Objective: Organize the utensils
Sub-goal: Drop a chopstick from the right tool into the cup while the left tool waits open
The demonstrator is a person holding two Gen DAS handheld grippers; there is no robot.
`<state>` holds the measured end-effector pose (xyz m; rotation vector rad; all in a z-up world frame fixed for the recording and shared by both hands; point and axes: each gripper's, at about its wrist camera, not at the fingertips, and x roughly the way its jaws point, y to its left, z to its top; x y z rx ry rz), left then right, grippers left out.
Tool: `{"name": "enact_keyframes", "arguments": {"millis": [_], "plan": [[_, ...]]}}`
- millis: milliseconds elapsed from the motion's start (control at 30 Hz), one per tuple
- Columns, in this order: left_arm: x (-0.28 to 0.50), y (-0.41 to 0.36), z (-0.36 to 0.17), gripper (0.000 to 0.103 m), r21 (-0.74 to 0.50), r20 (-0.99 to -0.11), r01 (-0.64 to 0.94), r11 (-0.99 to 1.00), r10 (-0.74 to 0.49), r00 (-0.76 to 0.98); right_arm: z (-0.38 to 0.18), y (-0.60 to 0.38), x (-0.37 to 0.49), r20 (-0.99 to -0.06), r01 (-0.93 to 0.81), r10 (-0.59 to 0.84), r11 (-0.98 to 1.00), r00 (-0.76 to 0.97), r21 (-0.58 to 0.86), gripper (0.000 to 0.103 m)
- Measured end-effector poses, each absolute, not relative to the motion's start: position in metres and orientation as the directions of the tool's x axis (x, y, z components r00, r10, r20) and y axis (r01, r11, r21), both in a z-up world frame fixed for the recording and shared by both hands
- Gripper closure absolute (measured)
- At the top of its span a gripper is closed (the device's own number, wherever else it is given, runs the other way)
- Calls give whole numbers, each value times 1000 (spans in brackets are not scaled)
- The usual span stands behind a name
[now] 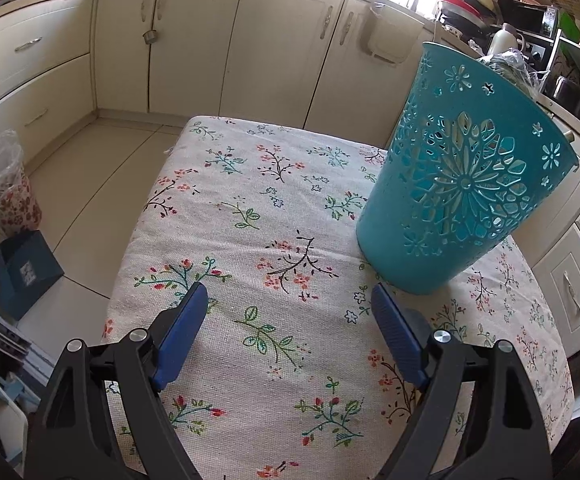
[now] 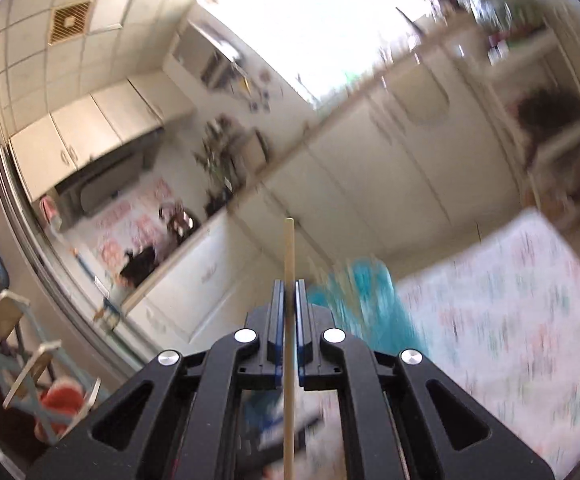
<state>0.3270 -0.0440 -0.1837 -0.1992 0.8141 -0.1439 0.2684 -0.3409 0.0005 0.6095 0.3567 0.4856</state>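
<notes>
A teal cut-out plastic basket [image 1: 466, 184] stands on the floral tablecloth [image 1: 273, 216] at the right. My left gripper [image 1: 290, 300] is open and empty, low over the cloth, its right finger just short of the basket's base. In the blurred, tilted right wrist view, my right gripper [image 2: 289, 284] is shut on a thin wooden stick [image 2: 288, 248], likely a chopstick, that runs along the fingers and sticks out past them. The teal basket [image 2: 366, 300] shows as a blur just right of these fingers, with the tablecloth [image 2: 522, 300] beyond.
Cream kitchen cabinets [image 1: 193, 48] line the far side and right. A dish rack and clutter [image 1: 474, 4] sit on the counter behind the basket. Bags and a blue box [image 1: 21, 264] stand on the floor at the left. A chair [image 2: 29, 360] is at the lower left.
</notes>
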Motion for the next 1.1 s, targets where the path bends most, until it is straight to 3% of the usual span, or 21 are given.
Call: {"name": "enact_keyframes", "arguments": {"millis": [200, 367, 833, 1100], "plan": [[326, -43, -183, 23, -243, -702, 53, 969, -213, 680, 24, -314, 323, -106, -256, 358, 817, 928, 516, 97], [326, -41, -183, 23, -254, -698, 61, 965, -226, 680, 4, -301, 350, -145, -155, 235, 894, 961, 420, 97], [325, -39, -184, 23, -267, -689, 70, 961, -241, 684, -15, -296, 352, -173, -105, 162, 950, 971, 294, 97], [325, -39, -184, 23, -268, -689, 69, 961, -242, 684, -38, -295, 347, -235, -100, 168, 956, 957, 276, 97]]}}
